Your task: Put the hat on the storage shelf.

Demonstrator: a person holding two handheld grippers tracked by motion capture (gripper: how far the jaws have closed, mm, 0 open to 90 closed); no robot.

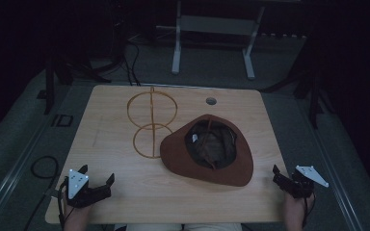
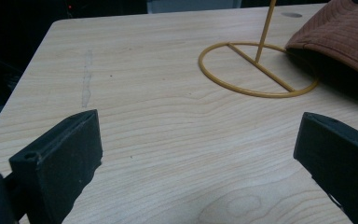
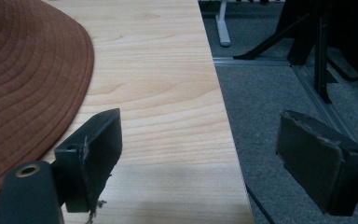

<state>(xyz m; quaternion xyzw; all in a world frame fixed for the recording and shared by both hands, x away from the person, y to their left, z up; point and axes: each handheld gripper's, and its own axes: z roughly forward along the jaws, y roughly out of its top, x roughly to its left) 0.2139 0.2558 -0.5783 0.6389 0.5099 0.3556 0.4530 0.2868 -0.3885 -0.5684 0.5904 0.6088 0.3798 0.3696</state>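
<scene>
A brown wide-brimmed hat (image 1: 207,149) lies crown down, right of the middle of the wooden table (image 1: 125,187). Its brim overlaps the base ring of a yellow wire hat stand (image 1: 151,120), which stands just left of it. My left gripper (image 1: 96,174) hovers open over the near left corner, well short of the stand. In the left gripper view its jaws (image 2: 198,123) stand wide with bare wood between them, the stand's base ring (image 2: 256,93) and hat brim (image 2: 340,32) ahead. My right gripper (image 1: 280,177) is open at the table's near right edge, the brim (image 3: 28,79) to its left.
The right gripper (image 3: 200,119) straddles the table's right edge, with grey floor beneath its outer jaw. A round cable hole (image 1: 211,101) sits near the far edge. A white-legged frame (image 1: 212,43) stands behind the table, black stand legs (image 3: 307,42) at the right, and cables (image 1: 43,166) on the left floor.
</scene>
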